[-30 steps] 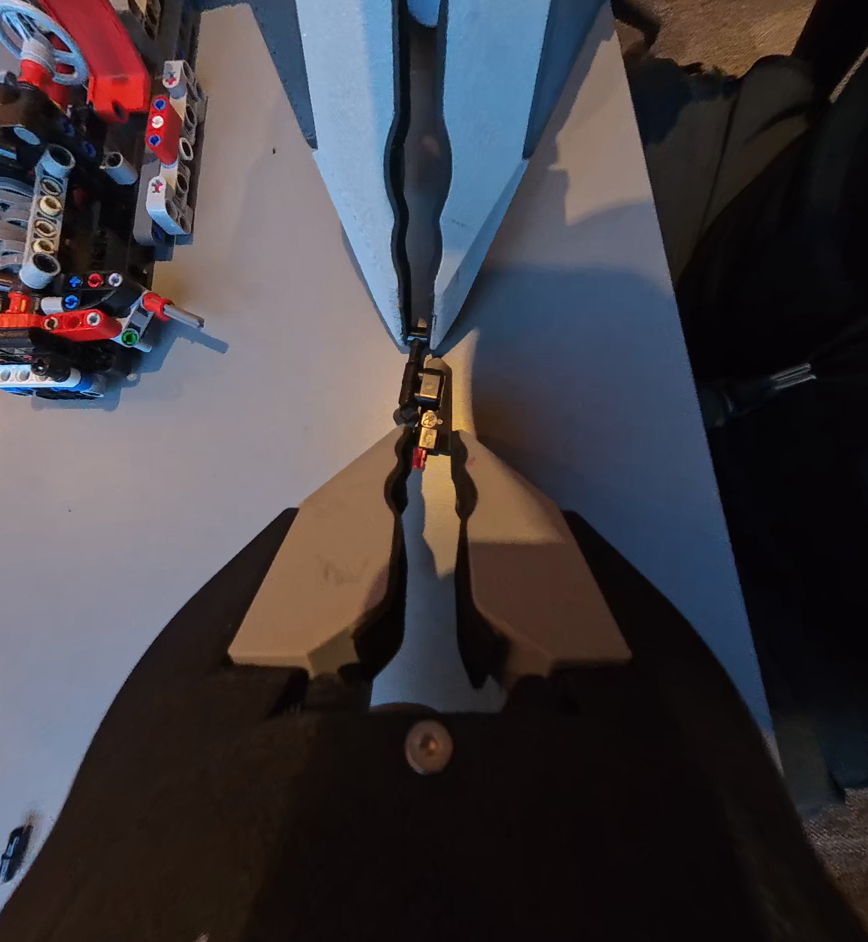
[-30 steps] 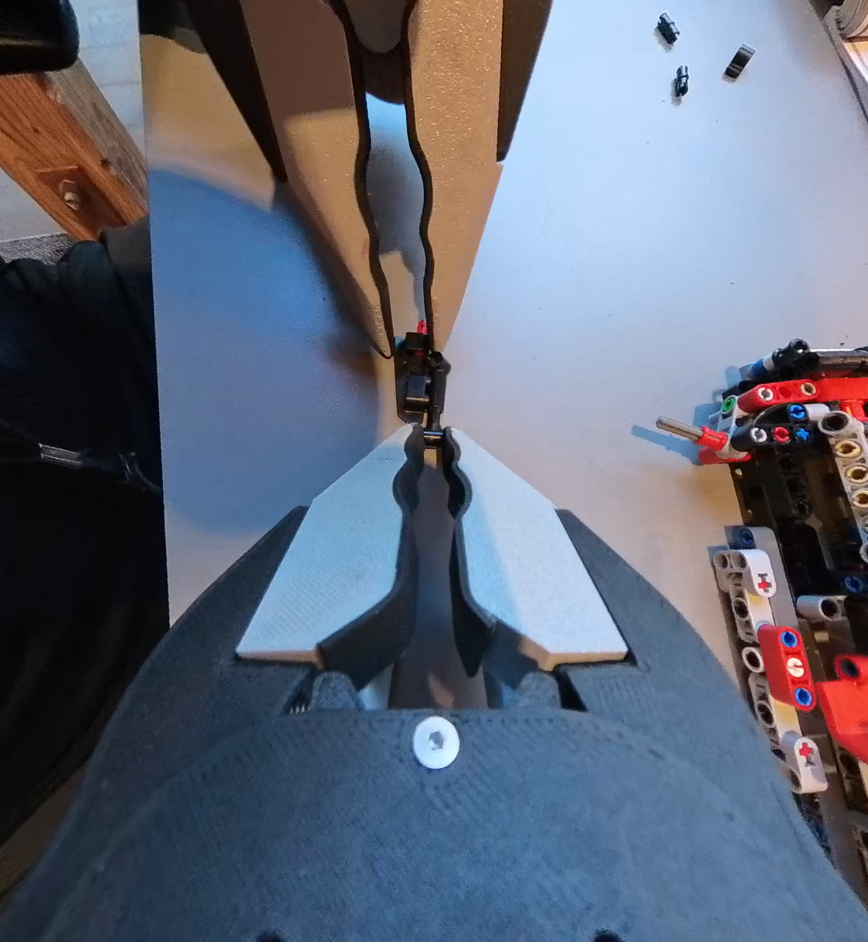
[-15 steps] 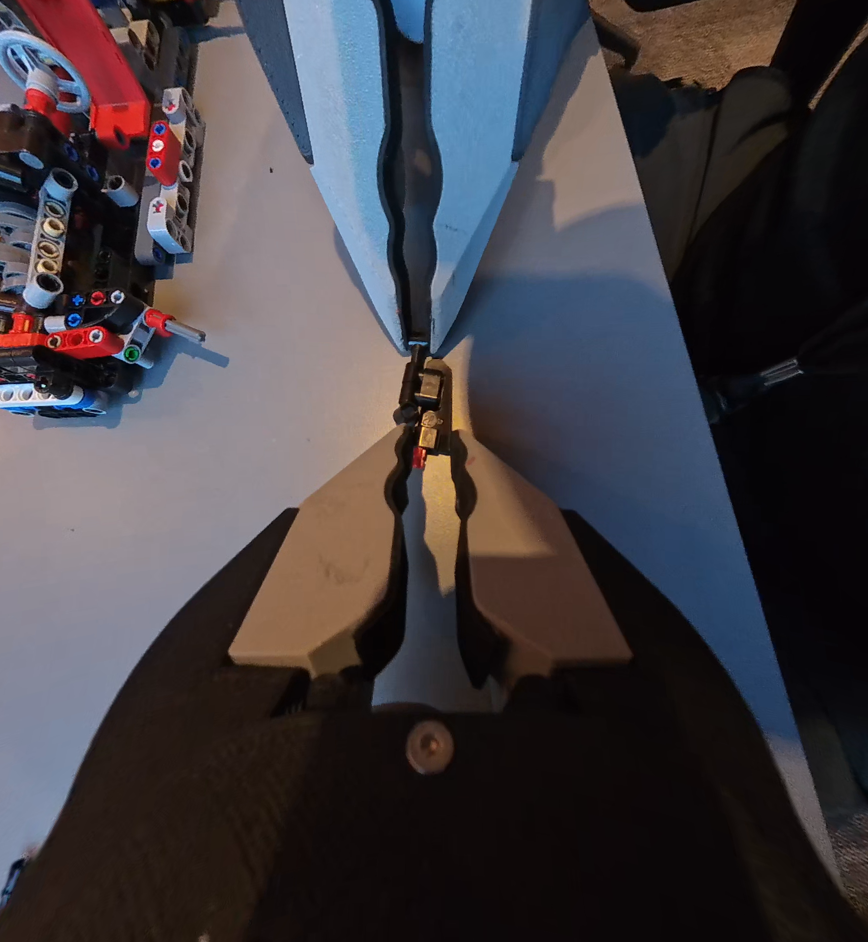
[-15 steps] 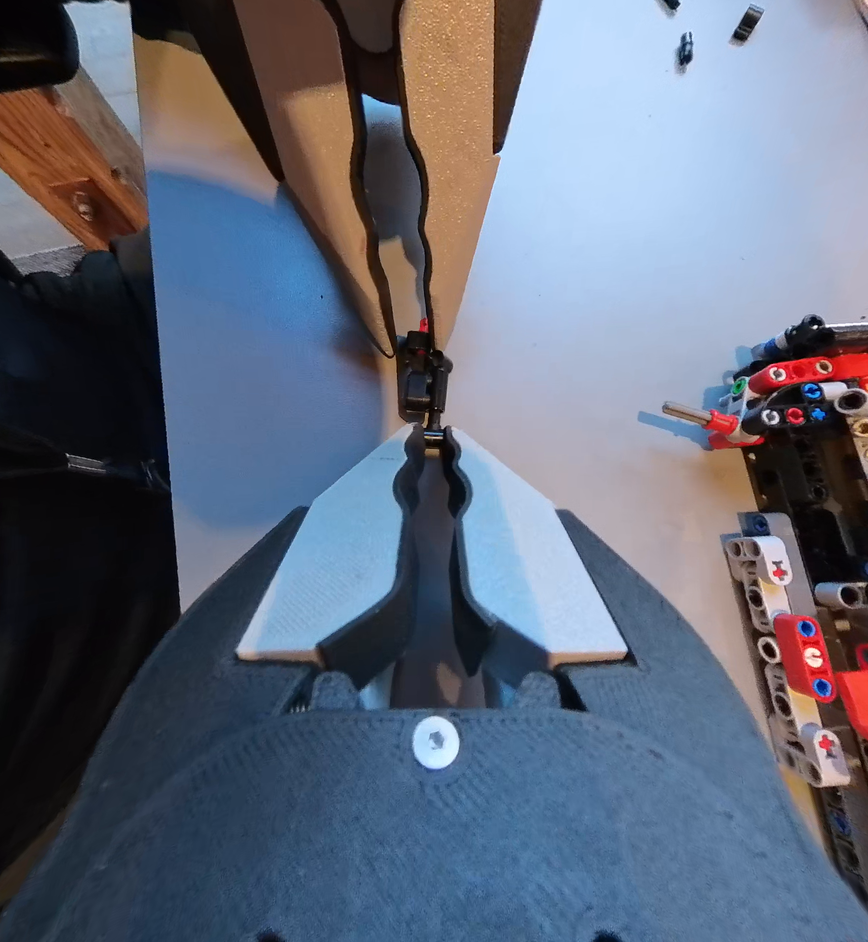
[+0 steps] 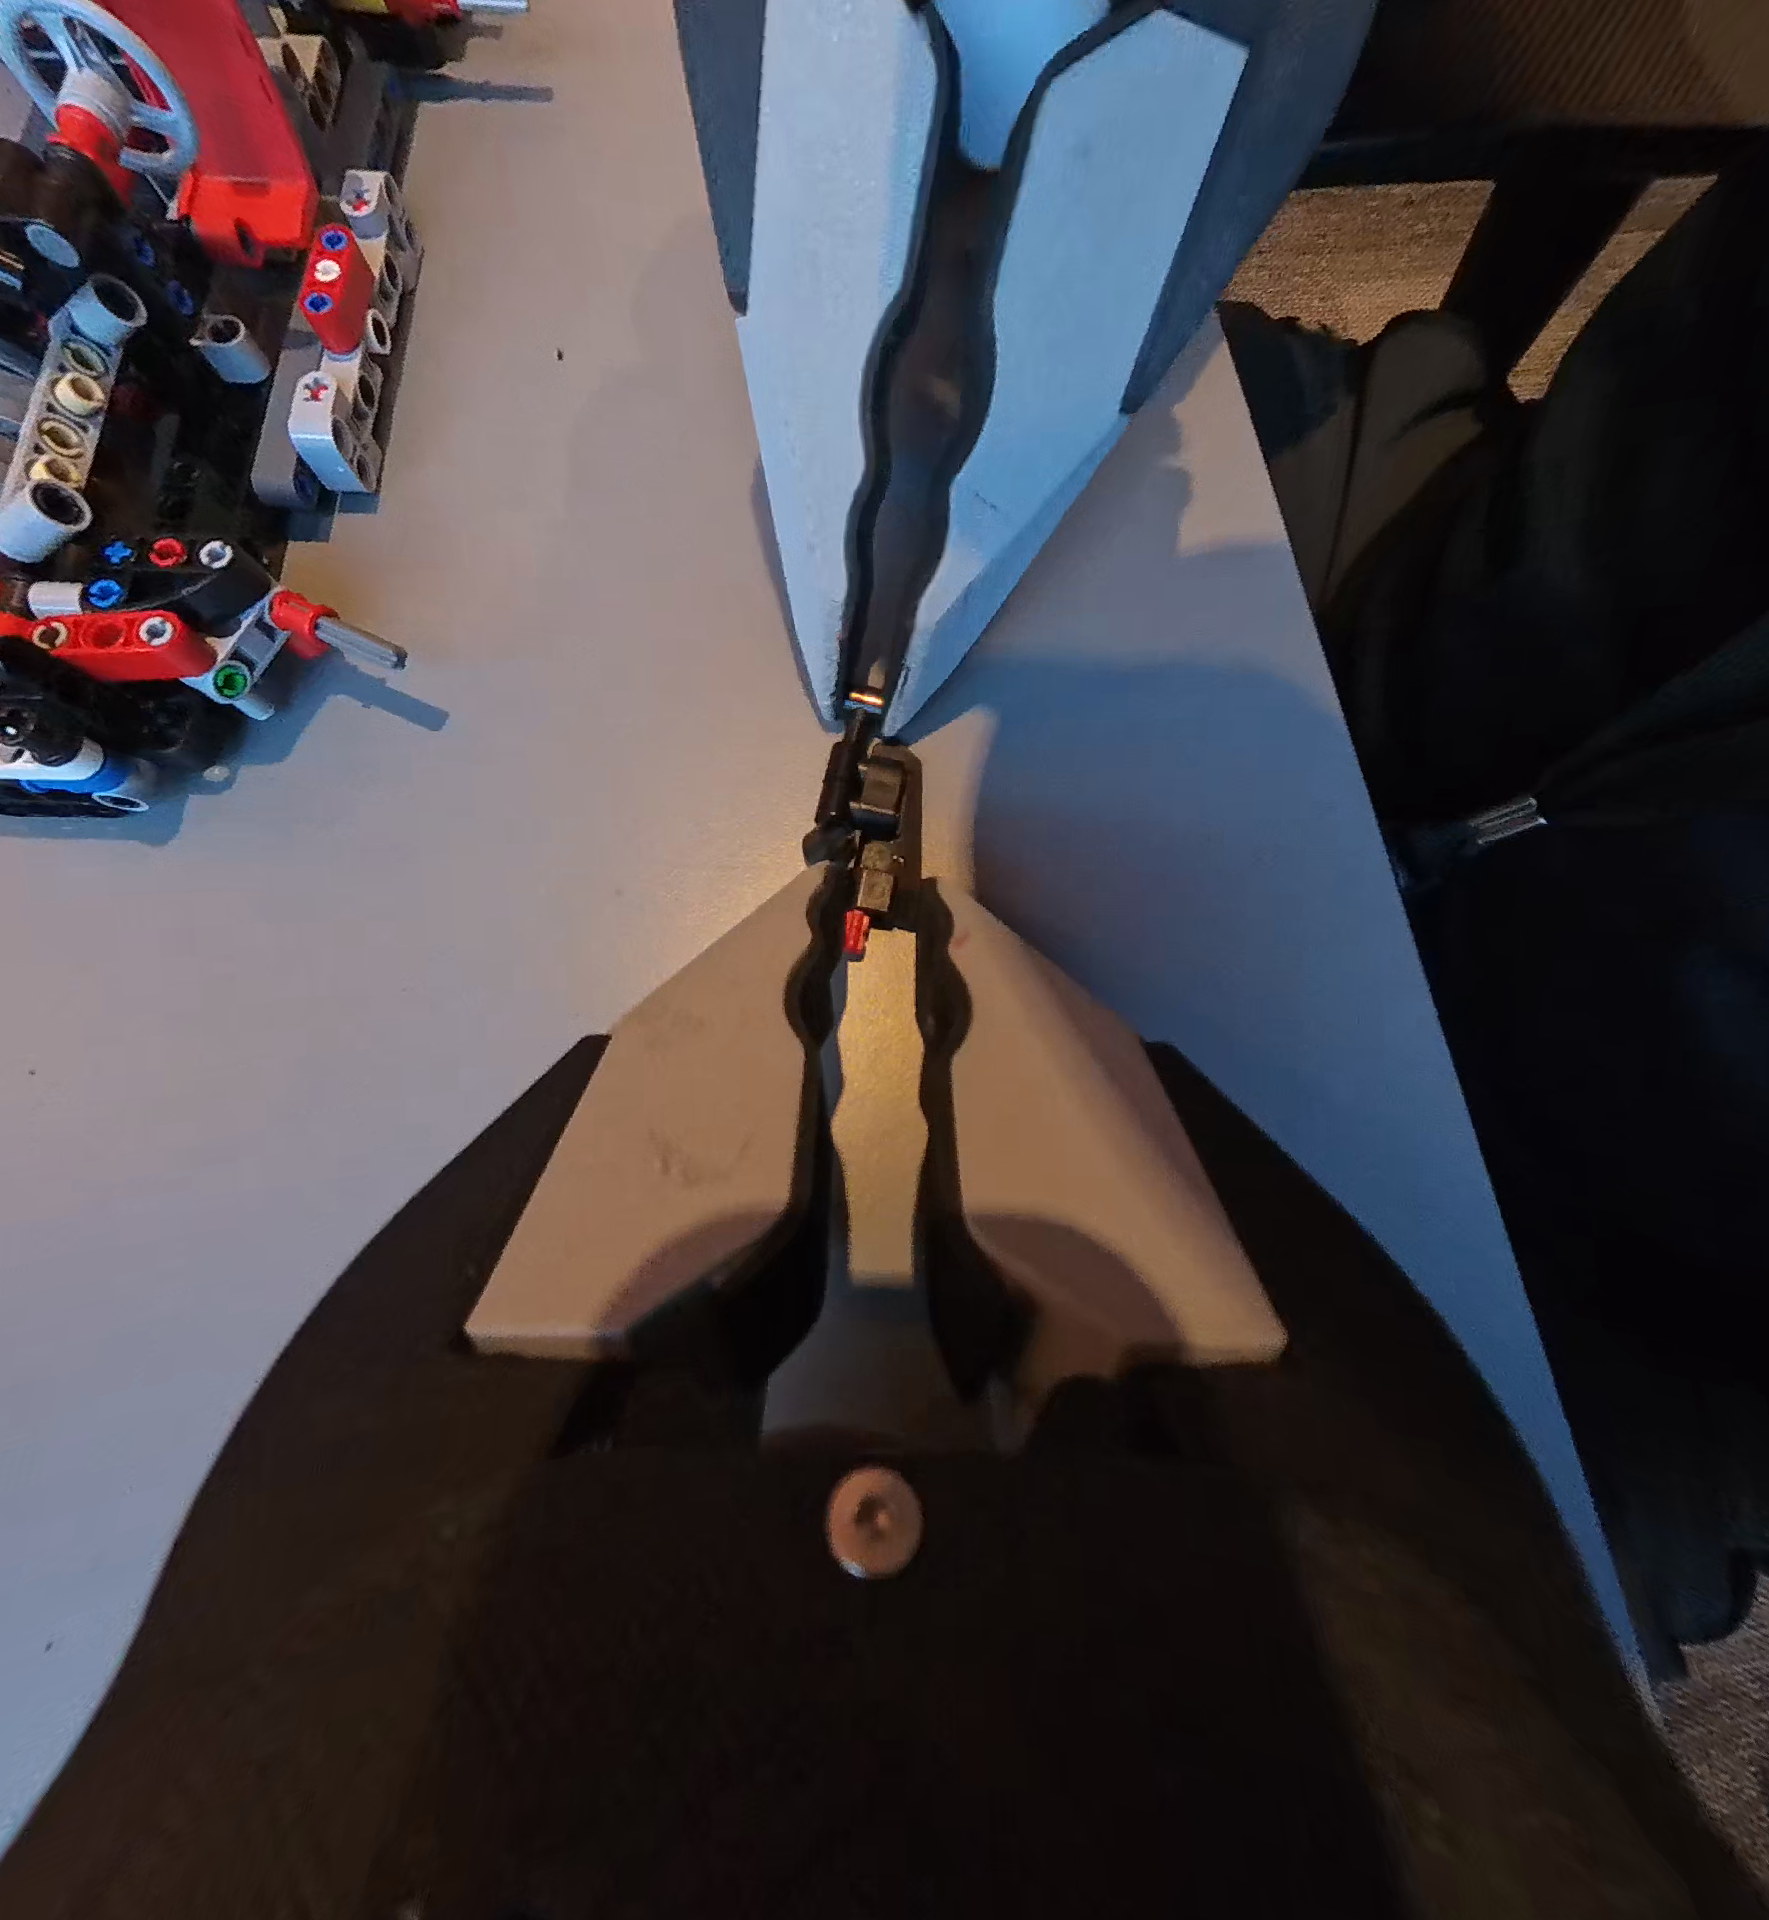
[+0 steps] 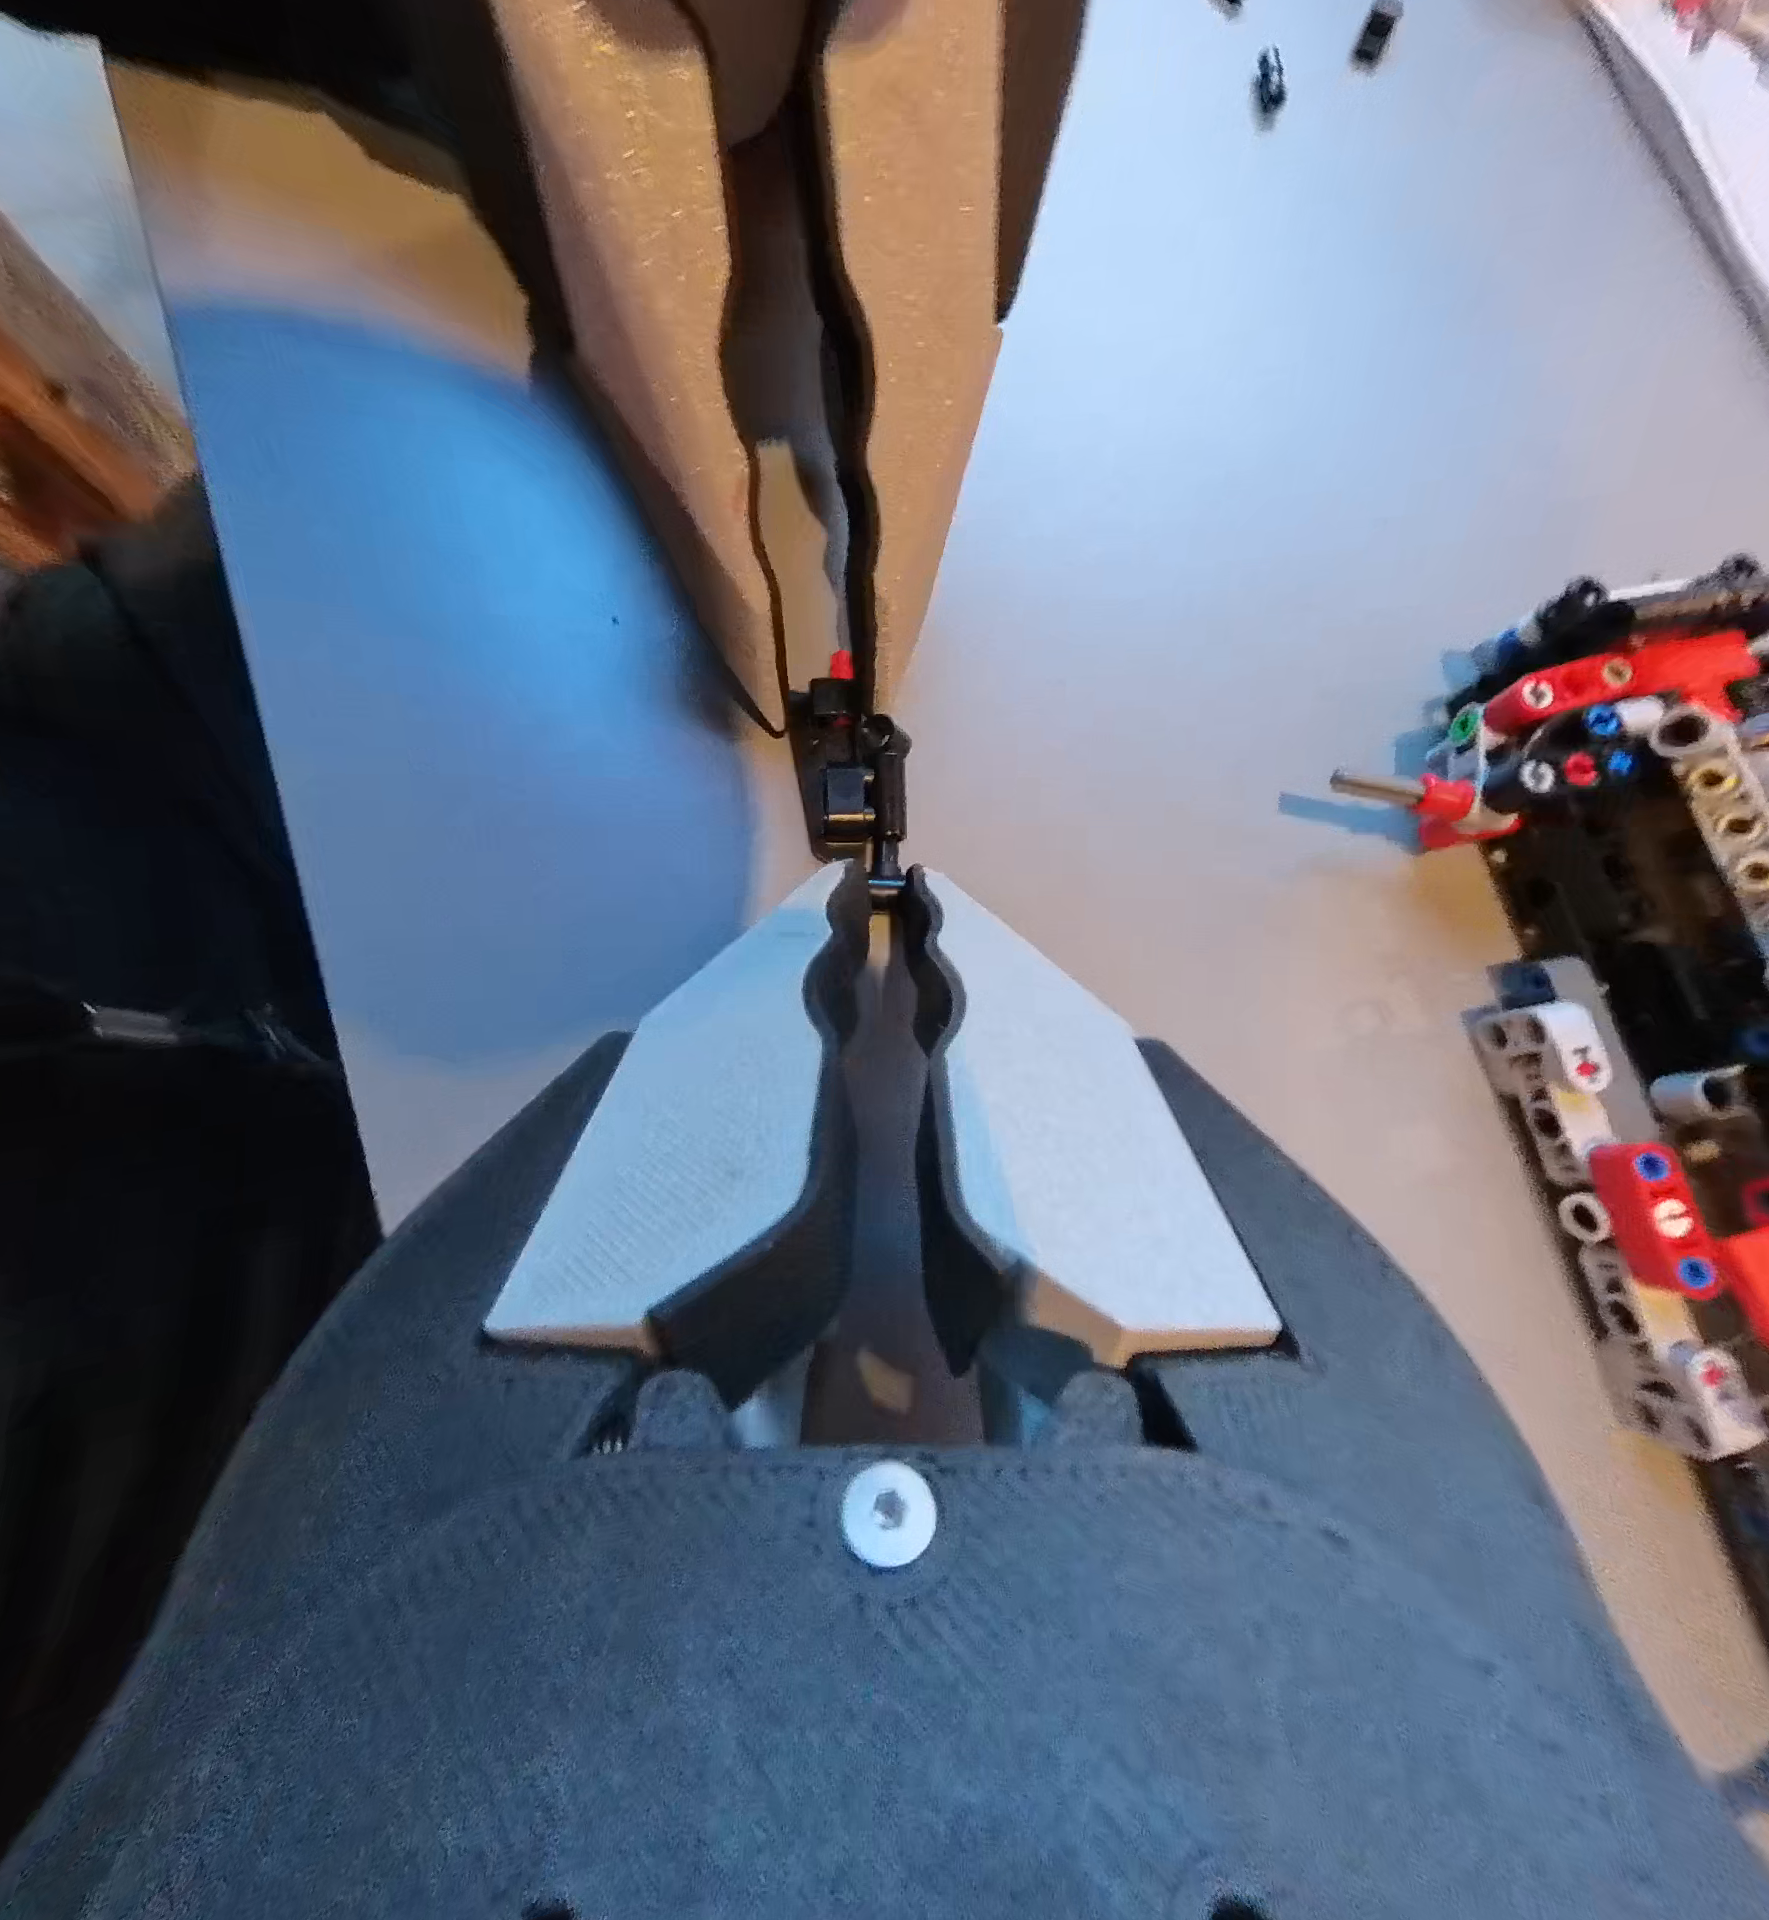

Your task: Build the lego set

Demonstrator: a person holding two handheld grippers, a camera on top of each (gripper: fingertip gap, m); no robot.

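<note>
A small black Lego sub-assembly [image 5: 864,810] with a red pin end is held between both grippers, tip to tip, just above the table. My left gripper [image 5: 875,909], with beige fingers, is shut on its red-pin end. My right gripper [image 6: 885,883], with pale grey fingers, is shut on a thin black pin sticking out of the other end of the sub-assembly [image 6: 849,774]. The right gripper [image 5: 864,707] comes in from the top of the left wrist view. The left gripper [image 6: 838,707] comes in from the top of the right wrist view. The large red, black and grey Technic model [image 5: 101,416] [image 6: 1690,935] stands beside them.
The table edge [image 5: 1379,831] runs close by, with a person's dark clothing [image 5: 1638,935] beyond it. Small black loose pieces [image 6: 1269,78] and a printed booklet [image 6: 1753,156] lie at the far side. A grey axle [image 6: 1379,787] sticks out of the model. Wooden furniture [image 6: 7,436] stands off the table. Only a small space, under 4 cm, lies between the two pairs of fingers.
Both grippers keep their hold on the sub-assembly. The right gripper has tilted and shifted a little, so the model sits slightly higher in its blurred view.
</note>
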